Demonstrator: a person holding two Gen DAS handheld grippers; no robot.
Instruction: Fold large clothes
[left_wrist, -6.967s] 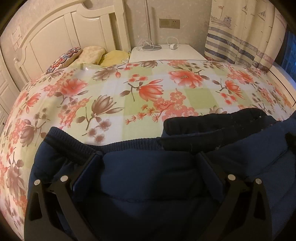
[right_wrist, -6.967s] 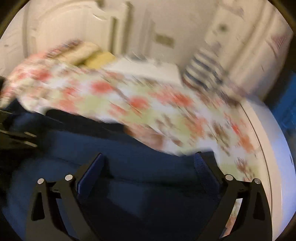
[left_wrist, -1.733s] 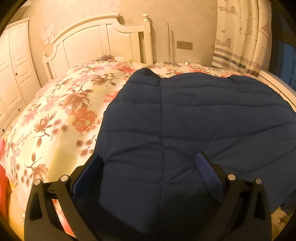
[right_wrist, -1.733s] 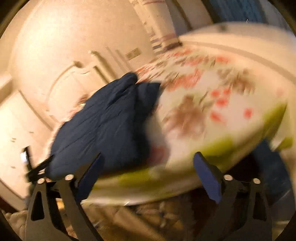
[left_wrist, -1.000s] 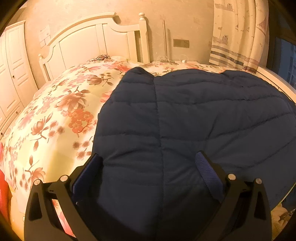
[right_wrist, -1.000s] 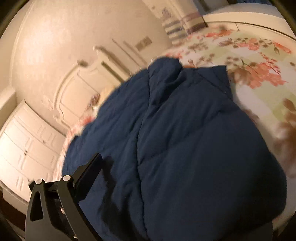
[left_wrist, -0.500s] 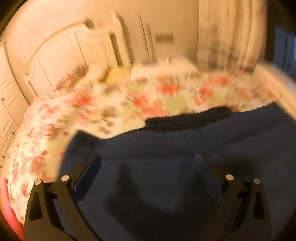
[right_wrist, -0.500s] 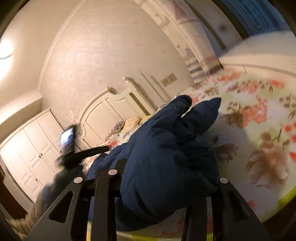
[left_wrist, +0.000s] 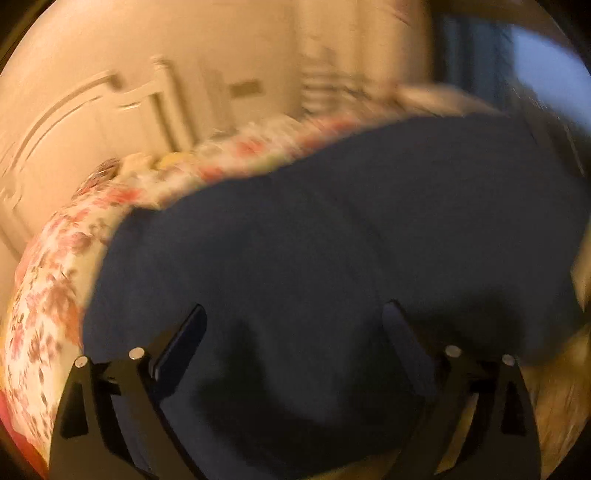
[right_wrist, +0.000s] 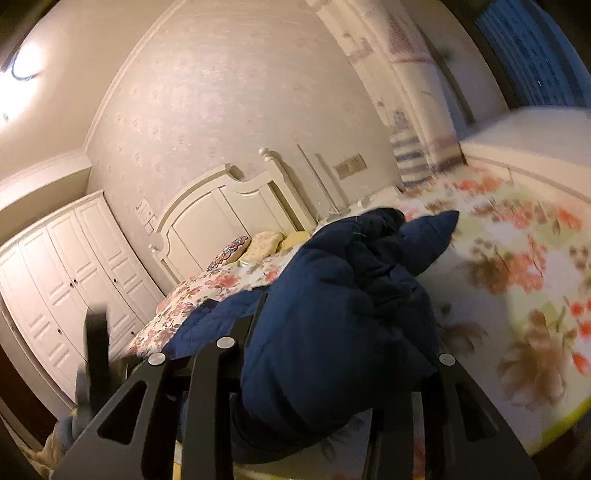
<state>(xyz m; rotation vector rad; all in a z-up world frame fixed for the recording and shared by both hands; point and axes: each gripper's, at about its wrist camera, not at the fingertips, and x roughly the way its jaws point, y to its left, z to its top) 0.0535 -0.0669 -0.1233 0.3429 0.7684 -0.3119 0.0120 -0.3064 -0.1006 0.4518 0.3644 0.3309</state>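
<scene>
Lying across the floral-printed bedspread (right_wrist: 517, 266) of a white wooden bed is the task's thing, a dark navy quilted padded garment (left_wrist: 332, 240). In the right wrist view, a bunched portion of the garment (right_wrist: 340, 325) is raised above the bed surface and fills the space between the black fingers (right_wrist: 207, 387) of the right gripper (right_wrist: 332, 384). Those fingers stand drawn in and clamp the padded fabric between them. The rest of the garment trails down to the bedspread on the left of that view.

The left wrist view is blurred. The left gripper (left_wrist: 291, 325) has its jaws spread wide and closing slightly; the garment lies beneath and between the blue-padded fingers (left_wrist: 177, 343), but the pads do not press on it.

Containers: none with visible contents. A white panelled wardrobe (right_wrist: 62, 280) stands with its doors shut against the wall left of the headboard (right_wrist: 221, 214); its inside is not visible. Pillows (right_wrist: 266, 240) lie at the head of the bed. A striped curtain (right_wrist: 413, 147) hangs at the far right. A dark upright object at the left edge of the right wrist view is too blurred to identify.
</scene>
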